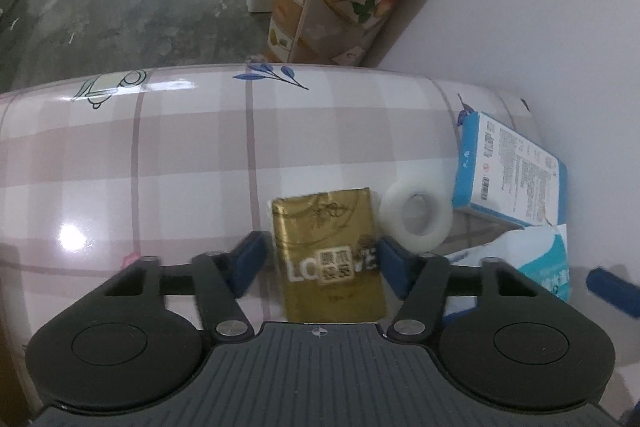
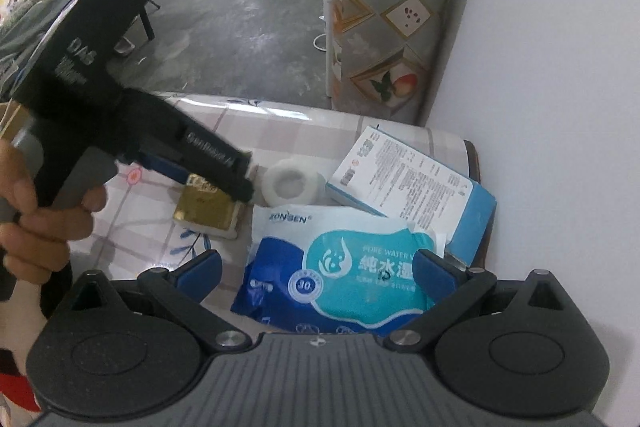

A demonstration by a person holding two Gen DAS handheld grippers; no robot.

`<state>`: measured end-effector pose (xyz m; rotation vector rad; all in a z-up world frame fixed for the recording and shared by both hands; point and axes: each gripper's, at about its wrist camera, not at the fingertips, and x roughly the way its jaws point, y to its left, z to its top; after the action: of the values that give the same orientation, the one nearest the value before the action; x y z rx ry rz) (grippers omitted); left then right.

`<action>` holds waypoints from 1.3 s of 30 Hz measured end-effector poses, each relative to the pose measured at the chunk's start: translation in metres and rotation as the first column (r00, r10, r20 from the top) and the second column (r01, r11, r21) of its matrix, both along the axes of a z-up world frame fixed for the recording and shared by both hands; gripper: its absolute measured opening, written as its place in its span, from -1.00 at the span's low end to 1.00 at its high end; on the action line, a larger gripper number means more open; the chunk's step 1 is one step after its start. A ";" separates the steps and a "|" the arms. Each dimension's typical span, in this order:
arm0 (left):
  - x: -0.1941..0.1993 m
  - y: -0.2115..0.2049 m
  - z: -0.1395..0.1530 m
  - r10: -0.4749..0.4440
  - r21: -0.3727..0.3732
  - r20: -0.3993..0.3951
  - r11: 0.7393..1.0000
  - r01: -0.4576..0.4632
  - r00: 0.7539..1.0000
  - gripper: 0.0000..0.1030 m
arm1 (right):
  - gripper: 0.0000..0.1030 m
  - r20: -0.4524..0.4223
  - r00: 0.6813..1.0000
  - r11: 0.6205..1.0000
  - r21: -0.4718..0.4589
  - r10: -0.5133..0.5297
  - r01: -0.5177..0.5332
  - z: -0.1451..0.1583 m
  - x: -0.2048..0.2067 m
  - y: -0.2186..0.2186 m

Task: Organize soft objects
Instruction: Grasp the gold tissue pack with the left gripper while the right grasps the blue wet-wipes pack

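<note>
Left gripper (image 1: 320, 259): black linkage arms, silver pivot screws, blue finger pads (image 1: 250, 259), ribbed grey body with a small crosshair mark. Right gripper (image 2: 316, 273): same build. In the right wrist view, left unit's black housing carries white lettering, grey handle.

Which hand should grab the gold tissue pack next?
Left, probably. The left gripper already straddles the gold pack, a finger on each side. The right gripper sits over the wipes.
</note>
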<state>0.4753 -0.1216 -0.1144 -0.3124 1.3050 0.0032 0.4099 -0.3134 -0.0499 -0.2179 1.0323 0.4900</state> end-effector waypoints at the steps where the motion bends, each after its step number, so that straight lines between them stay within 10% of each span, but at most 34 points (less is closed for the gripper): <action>1: -0.002 0.001 0.001 -0.002 0.002 -0.003 1.000 0.002 1.000 0.07 | 0.59 0.001 1.000 1.000 -0.006 -0.001 0.001 -0.001 0.002 0.001; 24: -0.016 0.023 0.002 0.033 0.001 -0.005 0.999 -0.033 0.999 0.03 | 0.60 -0.093 0.996 0.978 -0.208 0.012 -0.031 -0.046 0.026 0.037; 30: -0.021 0.028 0.006 0.048 -0.033 -0.014 0.998 -0.048 0.999 0.00 | -0.07 -0.043 0.999 0.988 -0.156 0.005 -0.012 -0.026 0.014 0.028; 39: -0.047 0.028 0.050 0.038 -0.084 0.068 0.996 -0.032 0.997 0.00 | -0.29 0.024 1.000 0.997 -0.072 -0.020 0.022 0.008 -0.016 0.017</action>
<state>0.4282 -0.0934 -0.0649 -0.4032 1.2322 -0.0322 0.3934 -0.2961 -0.0415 -0.2761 1.0300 0.4306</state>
